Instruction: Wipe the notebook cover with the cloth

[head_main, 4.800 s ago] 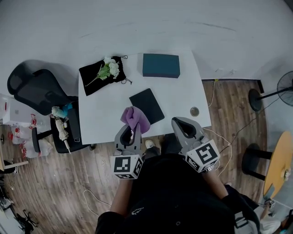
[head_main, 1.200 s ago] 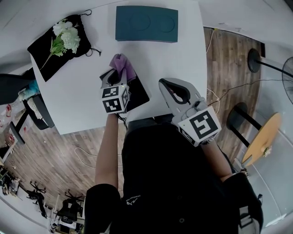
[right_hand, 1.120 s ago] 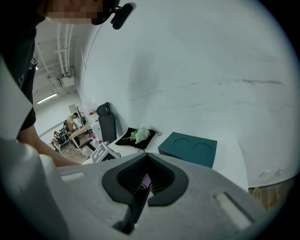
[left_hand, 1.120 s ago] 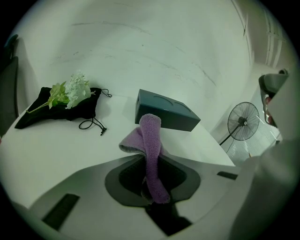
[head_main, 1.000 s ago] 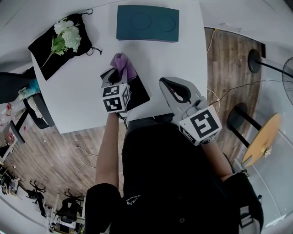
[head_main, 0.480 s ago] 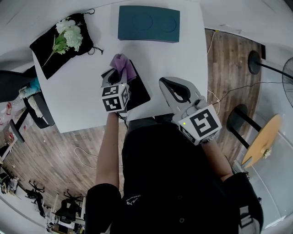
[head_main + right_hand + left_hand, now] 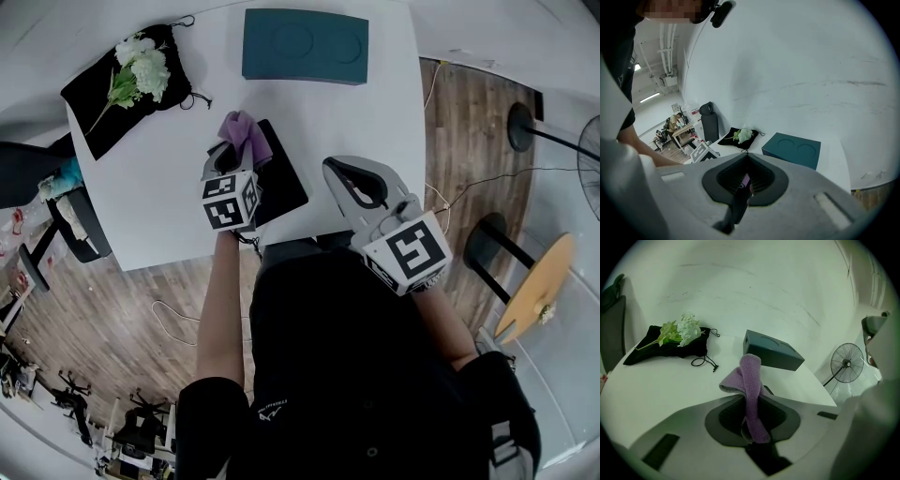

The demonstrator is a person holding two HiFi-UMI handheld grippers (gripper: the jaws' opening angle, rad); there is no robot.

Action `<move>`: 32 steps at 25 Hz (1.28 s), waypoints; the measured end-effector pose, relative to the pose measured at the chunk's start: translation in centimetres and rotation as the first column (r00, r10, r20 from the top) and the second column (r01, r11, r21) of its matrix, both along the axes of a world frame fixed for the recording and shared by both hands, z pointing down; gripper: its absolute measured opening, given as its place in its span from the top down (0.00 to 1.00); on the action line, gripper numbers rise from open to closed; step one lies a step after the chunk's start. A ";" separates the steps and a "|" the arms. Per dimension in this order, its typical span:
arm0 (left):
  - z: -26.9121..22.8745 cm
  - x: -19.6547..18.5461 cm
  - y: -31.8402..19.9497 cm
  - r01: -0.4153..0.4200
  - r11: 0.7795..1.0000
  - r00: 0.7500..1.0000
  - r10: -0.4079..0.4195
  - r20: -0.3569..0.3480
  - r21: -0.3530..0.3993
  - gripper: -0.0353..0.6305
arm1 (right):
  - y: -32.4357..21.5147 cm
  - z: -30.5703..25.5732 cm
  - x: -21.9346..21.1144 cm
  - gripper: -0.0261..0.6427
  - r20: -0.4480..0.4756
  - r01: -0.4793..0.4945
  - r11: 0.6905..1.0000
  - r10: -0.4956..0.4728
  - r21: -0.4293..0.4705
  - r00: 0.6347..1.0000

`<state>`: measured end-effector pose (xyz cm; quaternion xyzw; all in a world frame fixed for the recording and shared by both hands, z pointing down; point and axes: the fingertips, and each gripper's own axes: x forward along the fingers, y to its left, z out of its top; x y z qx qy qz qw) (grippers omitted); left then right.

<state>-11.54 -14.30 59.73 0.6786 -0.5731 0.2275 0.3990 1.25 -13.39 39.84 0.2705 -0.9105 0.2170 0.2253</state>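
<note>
A black notebook (image 7: 283, 180) lies on the white table (image 7: 150, 211) in front of me. My left gripper (image 7: 232, 150) (image 7: 749, 400) is shut on a purple cloth (image 7: 243, 131) (image 7: 751, 373), which rests on the notebook's far left corner. In the left gripper view the cloth folds up out of the jaws and hides nearly all of the notebook. To the right of the notebook my right gripper (image 7: 349, 171) (image 7: 746, 155) hovers over the table's near edge, shut and holding nothing.
A teal box (image 7: 305, 45) (image 7: 774, 352) (image 7: 793, 149) stands at the table's far side. A black pouch with white flowers (image 7: 120, 77) (image 7: 670, 339) lies at the far left. A black chair (image 7: 23, 169) is left of the table, a fan (image 7: 847, 364) to the right.
My left gripper has slid the cloth a little to the left across the notebook, baring more of the cover on the right. The right gripper has hardly moved.
</note>
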 end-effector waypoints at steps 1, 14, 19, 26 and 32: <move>0.0 -0.1 0.1 0.002 1.000 1.000 -0.002 0.002 -0.001 0.84 | 0.0 0.0 0.0 0.96 0.000 0.000 1.000 0.000 -0.001 1.000; -0.1 -1.3 1.0 0.042 0.999 0.999 -0.042 0.019 -0.009 0.84 | 0.6 0.0 -0.2 0.96 0.001 0.004 1.000 -0.004 -0.002 1.000; -0.1 -2.1 1.4 0.057 0.998 0.998 -0.056 0.022 -0.011 0.84 | 0.9 0.2 -0.4 0.96 -0.002 0.003 1.000 -0.003 -0.006 1.000; 0.0 -2.9 1.9 0.077 0.997 0.997 -0.076 0.032 -0.013 0.84 | 1.3 0.5 -0.5 0.96 -0.001 0.000 1.000 0.000 -0.012 1.000; -0.1 -3.8 2.4 0.103 0.995 0.994 -0.103 0.038 -0.014 0.84 | 1.6 0.2 -1.1 0.96 -0.002 0.034 0.999 -0.034 0.000 0.999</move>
